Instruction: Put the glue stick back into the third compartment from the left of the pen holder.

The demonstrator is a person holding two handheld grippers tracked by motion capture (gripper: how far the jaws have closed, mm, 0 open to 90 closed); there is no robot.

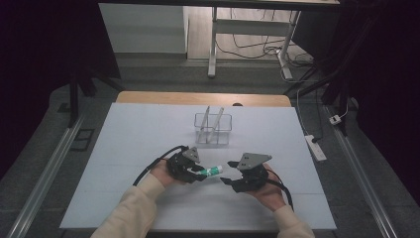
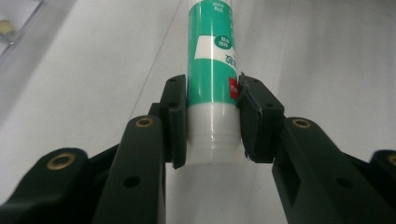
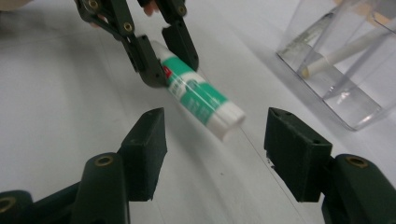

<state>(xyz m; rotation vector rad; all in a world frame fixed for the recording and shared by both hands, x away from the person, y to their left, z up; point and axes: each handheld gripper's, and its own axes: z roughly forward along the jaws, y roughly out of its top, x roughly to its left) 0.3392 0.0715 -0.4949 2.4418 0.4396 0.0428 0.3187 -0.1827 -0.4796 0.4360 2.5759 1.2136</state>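
Left gripper (image 1: 197,173) clamped on a green-and-white glue stick (image 1: 212,171), pads pressed on both sides where the green label meets the white base. Held level above the white table (image 1: 124,148), white end pointing across at the right gripper (image 1: 227,172). From the left gripper view, top of the glue stick (image 2: 210,70) cut off by the frame edge; small print on the label too fine to read; a red patch partly hidden behind one pad.

Right gripper spread wide, nothing between the pads, just short of the free end of the glue stick (image 3: 201,95) in the right gripper view. White tip slightly blurred there. Whether the cap is on or off: hard to tell.

Left gripper (image 3: 163,56) seen farther off in that same view, upper part cut off at the frame top, a bit of hand behind it.

Clear box (image 1: 213,129) farther back on the table, well apart from both grippers, with two pale sticks (image 1: 212,124) leaning inside. In the right gripper view, the box (image 3: 341,88) cut off at the right edge and top; contents blurred by the clear walls.

Forearms in cream sleeves (image 1: 133,208) cut off at the bottom edge of the high view.
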